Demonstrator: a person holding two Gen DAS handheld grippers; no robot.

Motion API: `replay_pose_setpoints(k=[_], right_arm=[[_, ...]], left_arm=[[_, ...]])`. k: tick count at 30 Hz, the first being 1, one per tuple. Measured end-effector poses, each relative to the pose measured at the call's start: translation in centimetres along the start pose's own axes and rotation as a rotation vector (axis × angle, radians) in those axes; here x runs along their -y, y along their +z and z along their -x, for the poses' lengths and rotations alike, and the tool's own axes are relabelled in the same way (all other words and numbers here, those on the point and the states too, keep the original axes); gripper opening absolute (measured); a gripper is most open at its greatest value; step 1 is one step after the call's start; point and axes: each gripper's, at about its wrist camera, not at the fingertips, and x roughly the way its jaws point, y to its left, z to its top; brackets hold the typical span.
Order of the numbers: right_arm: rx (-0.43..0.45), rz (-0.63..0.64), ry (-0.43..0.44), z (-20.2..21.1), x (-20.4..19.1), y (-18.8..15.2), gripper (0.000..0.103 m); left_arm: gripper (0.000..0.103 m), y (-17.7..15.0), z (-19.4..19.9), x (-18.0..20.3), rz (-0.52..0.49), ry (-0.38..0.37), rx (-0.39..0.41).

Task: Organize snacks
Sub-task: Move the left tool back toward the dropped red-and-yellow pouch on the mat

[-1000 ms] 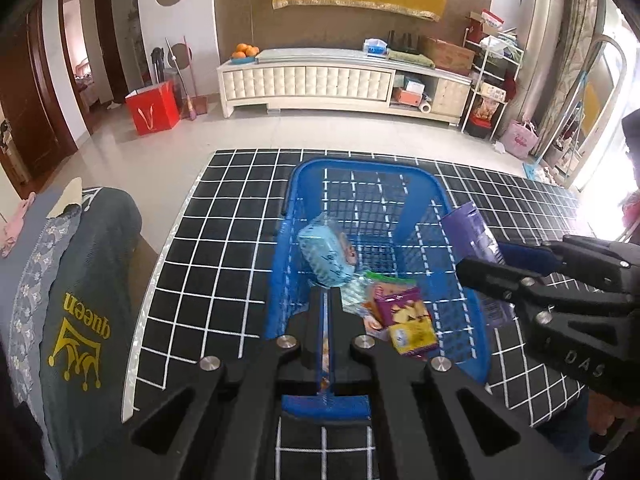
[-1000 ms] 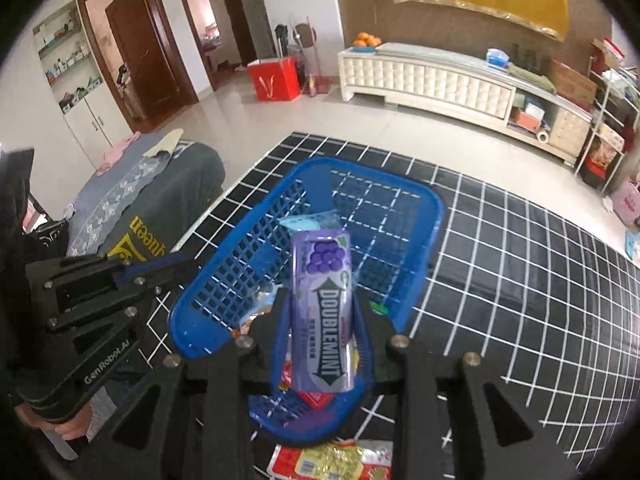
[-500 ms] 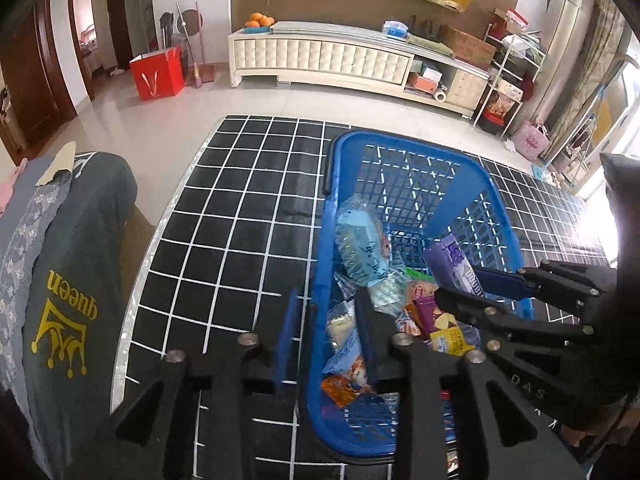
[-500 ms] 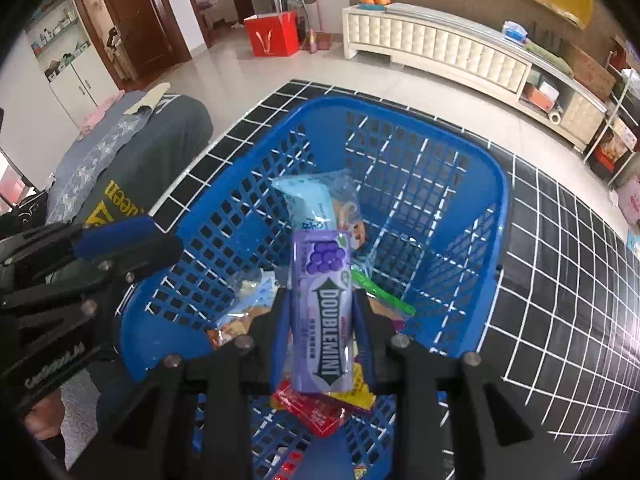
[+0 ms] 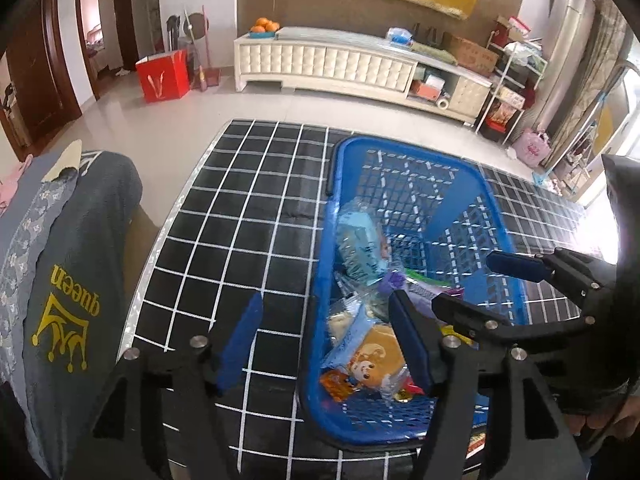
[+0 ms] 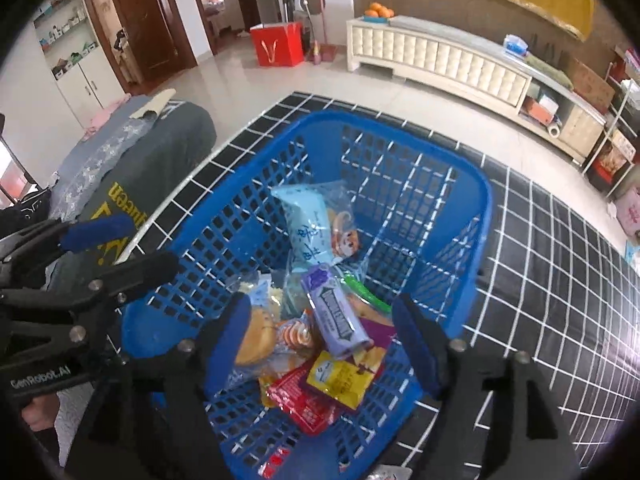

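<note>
- Step in hand, as judged: drop into blue basket [image 6: 460, 200] complete; purple gum pack [image 6: 336, 316] lying loose on snack pile, just ahead of right gripper [image 6: 320, 340].
- Right gripper: spread wide, empty.
- Left gripper [image 5: 326, 344]: spread wide, empty, straddling near-left basket rim.
- Count: one basket, one gum pack, one light-blue packet [image 6: 308, 224]; remaining packets overlapping, number uncertain.
- Next: locate remaining loose snack, approach with jaws apart.

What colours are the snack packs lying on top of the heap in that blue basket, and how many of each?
Light blue pack: 1
Purple gum pack: 1
Yellow packet: 1
Red packet: 1
Green stick: 1
Total: 5 that are clear to see. More packs lie half buried in the blue basket, too jumbled to count.
</note>
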Motion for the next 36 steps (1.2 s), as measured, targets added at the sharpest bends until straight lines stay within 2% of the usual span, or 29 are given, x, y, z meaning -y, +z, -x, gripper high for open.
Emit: replay_pose_setpoints(k=[4,9,13,17,19,21,25,28,36], right_arm=[[0.043,0.000,0.006,2.3,0.4,-0.6,0.085],[0.096,0.018,-0.001,5.5,1.0,-1.9,0.092],[0.138,0.041,-0.002,7.7,1.4,-3.6,0.093],[0.161,0.086,-0.020,9.4,1.8,-6.0,0.093],[0.166,0.112,-0.023,10.0,2.0,-7.3,0.093],[0.181,0.134,-0.029,10.6,2.3,-8.5,0.094],[0.208,0.164,-0.023,11.3,2.6,-10.9,0.102],[0.197,0.223,-0.023,10.6,2.5,-13.0,0.103],[0.095,0.326,-0.002,6.4,2.3,-16.3,0.103]], left_arm=[[0.063,-0.6,1.7,0.7,-0.017,-0.016,0.032],[0.064,-2.0,4.4,1.8,-0.030,0.012,0.100],[0.083,-3.6,5.6,2.9,-0.052,-0.004,0.113],[0.092,-5.3,6.2,4.0,-0.070,0.002,0.114],[0.103,-6.3,6.4,4.4,-0.072,-0.001,0.117],[0.103,-7.2,6.6,4.6,-0.062,-0.012,0.115],[0.103,-9.2,7.1,5.3,-0.054,0.001,0.117],[0.103,-11.1,7.3,5.8,-0.048,-0.019,0.109],[0.103,-16.0,5.8,7.4,-0.086,-0.036,0.067]])
